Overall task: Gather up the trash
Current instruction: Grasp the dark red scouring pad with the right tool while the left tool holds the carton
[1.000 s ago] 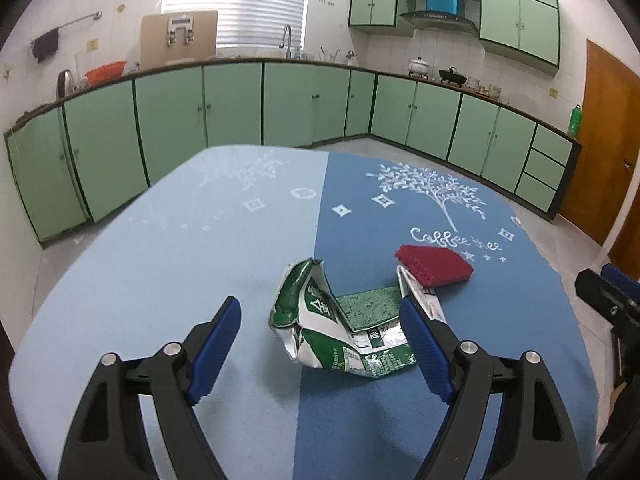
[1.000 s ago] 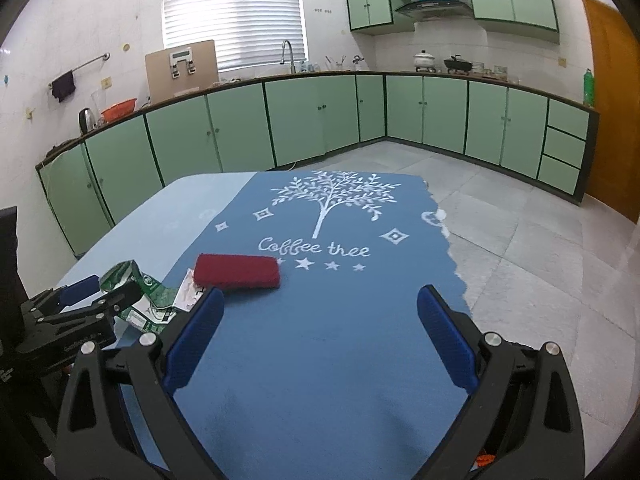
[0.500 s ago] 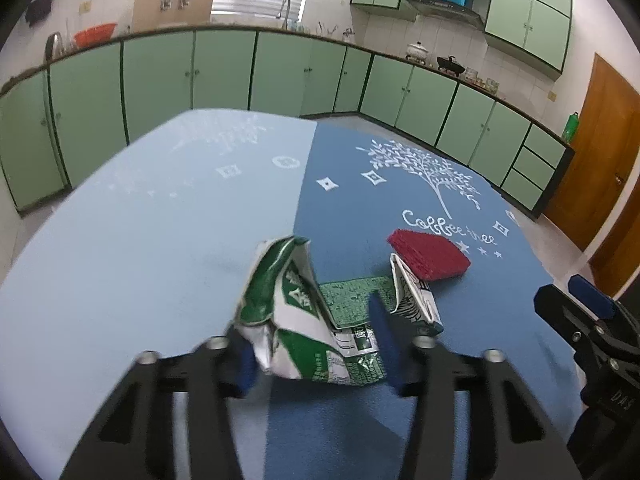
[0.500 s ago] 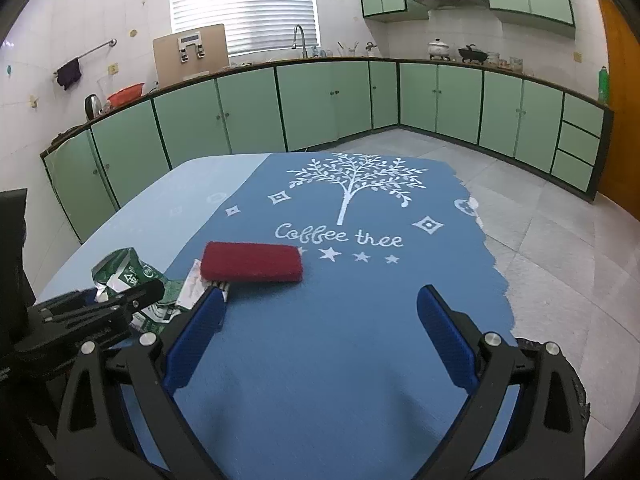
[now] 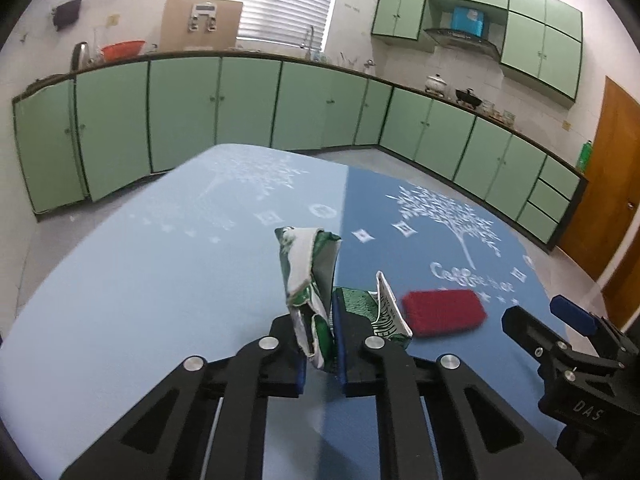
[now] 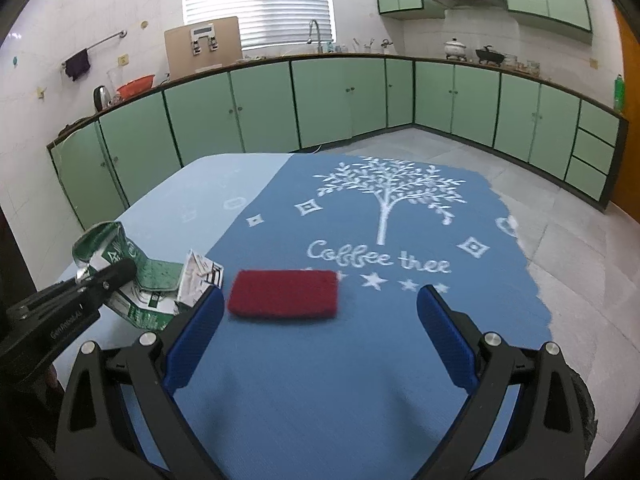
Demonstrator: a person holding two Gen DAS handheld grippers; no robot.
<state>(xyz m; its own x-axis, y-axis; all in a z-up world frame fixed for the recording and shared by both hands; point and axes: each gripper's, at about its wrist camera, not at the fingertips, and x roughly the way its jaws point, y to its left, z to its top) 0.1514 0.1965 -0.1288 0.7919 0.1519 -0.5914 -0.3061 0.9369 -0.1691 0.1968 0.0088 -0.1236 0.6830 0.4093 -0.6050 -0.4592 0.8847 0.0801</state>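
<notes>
Pinched between the just-closed left tongs (image 5: pixel 320 344), the crushed carton (image 5: pixel 310 276) is partly hidden on the table (image 5: pixel 140 280). Right tongs (image 6: pixel 320 320), apart, are seen behind a blurred red sponge (image 6: pixel 284 293).

The left gripper (image 5: pixel 320 340) points forward and downward, and its jaws have just been closing; they now stand nearly together, pinching a crumpled green-and-white carton (image 5: pixel 310 280) between the blue pads. The right gripper (image 6: pixel 320 336) tilts downward too, its jaws spread wide with nothing between them. In the left wrist view the right gripper sits at four o'clock.
</notes>
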